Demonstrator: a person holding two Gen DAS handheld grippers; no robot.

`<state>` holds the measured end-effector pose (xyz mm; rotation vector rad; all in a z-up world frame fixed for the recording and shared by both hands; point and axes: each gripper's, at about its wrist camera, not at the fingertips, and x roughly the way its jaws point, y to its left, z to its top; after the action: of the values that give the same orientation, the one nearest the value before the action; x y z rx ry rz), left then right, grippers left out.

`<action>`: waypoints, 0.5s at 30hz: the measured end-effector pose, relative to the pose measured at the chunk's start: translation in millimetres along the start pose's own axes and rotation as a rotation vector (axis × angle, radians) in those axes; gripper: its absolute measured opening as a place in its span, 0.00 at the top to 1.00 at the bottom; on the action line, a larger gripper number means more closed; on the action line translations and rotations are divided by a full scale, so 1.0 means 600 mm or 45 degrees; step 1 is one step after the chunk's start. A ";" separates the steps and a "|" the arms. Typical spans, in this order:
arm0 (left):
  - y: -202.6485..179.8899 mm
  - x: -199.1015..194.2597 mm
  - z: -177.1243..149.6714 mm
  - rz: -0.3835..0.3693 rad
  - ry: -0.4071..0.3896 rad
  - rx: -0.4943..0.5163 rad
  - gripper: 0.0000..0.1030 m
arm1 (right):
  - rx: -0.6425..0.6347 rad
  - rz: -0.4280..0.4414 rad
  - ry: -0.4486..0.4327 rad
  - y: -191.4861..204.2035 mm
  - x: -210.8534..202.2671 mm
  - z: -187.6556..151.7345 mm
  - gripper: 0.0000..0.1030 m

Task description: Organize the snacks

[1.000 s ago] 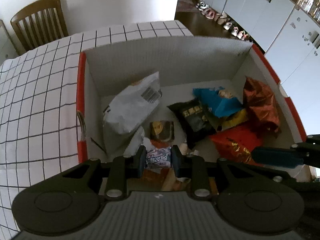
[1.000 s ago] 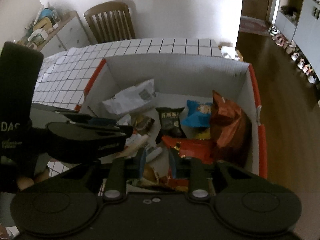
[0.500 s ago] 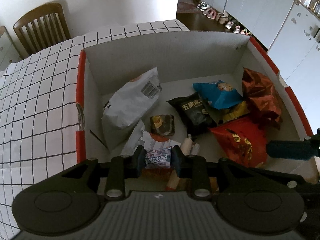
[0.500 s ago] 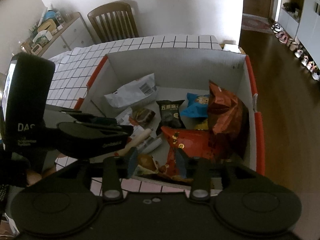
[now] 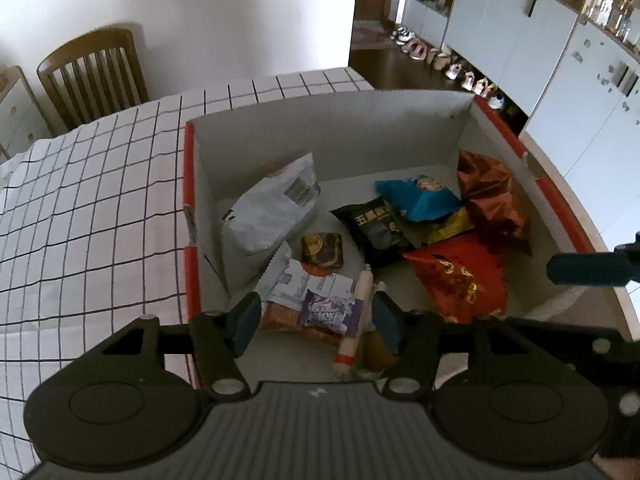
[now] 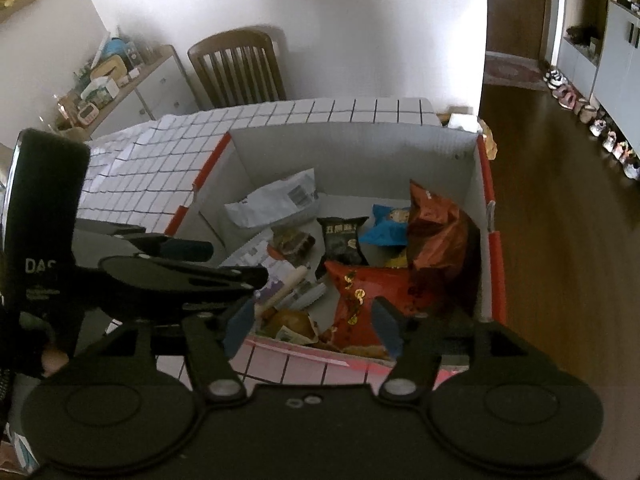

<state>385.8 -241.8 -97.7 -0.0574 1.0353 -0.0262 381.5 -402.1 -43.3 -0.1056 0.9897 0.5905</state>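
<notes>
Risk lies mainly at the near wall of the box (image 5: 360, 128); both grippers hang above that edge with jaws opening, and neither holds anything. Left gripper (image 5: 316, 320) stands half wide over the near left corner; the purple packet (image 5: 328, 312) shows between its pads but lies loose on the heap below, not pressed. Right gripper (image 6: 312, 326) is likewise half wide over the near wall, nothing between its pads; red bag (image 6: 372, 292) and brown packet (image 6: 292, 322) lie beneath it.

Hazards, as judged: the heap at the near wall is crowded, so a descent could catch two packets at once; the sausage stick (image 5: 356, 316) is round and could roll from a loose pinch; the dark red bag (image 5: 492, 196) leans upright against the right wall and may topple if its neighbours are shifted; the two grippers are close together and could foul one another.

Snacks are all inside the box, which sits at the table's right edge on the checked cloth (image 5: 100, 200). White bag (image 5: 272, 208) leans on the left wall, long axis running from the near left toward the far wall; black bag (image 5: 376, 224) lies flat mid-floor, long axis likewise near to far; the stick lies near to far, capped end toward the near wall; blue bag (image 5: 416, 200) lies crosswise by the right wall.
</notes>
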 end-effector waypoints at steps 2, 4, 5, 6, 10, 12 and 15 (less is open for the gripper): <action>0.003 -0.014 -0.004 -0.006 -0.016 0.000 0.40 | -0.002 0.001 -0.019 0.002 -0.009 -0.002 0.35; 0.006 -0.030 -0.008 -0.015 -0.035 -0.002 0.39 | -0.004 0.001 -0.042 0.006 -0.018 -0.004 0.32; 0.009 -0.038 -0.010 -0.022 -0.045 -0.004 0.39 | -0.006 -0.004 -0.053 0.008 -0.022 -0.005 0.30; 0.012 -0.047 -0.012 -0.030 -0.059 -0.008 0.39 | -0.007 -0.006 -0.063 0.010 -0.027 -0.007 0.29; 0.021 -0.084 -0.019 -0.050 -0.108 -0.011 0.39 | -0.003 -0.009 -0.120 0.015 -0.047 -0.012 0.25; 0.025 -0.103 -0.024 -0.063 -0.135 -0.011 0.39 | 0.000 -0.015 -0.153 0.019 -0.058 -0.015 0.23; 0.032 -0.132 -0.031 -0.078 -0.180 -0.015 0.39 | 0.005 -0.017 -0.198 0.023 -0.071 -0.021 0.19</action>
<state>329.2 -219.5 -40.2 -0.1007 0.8921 -0.0707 347.8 -412.6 -13.5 -0.0617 0.8392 0.5753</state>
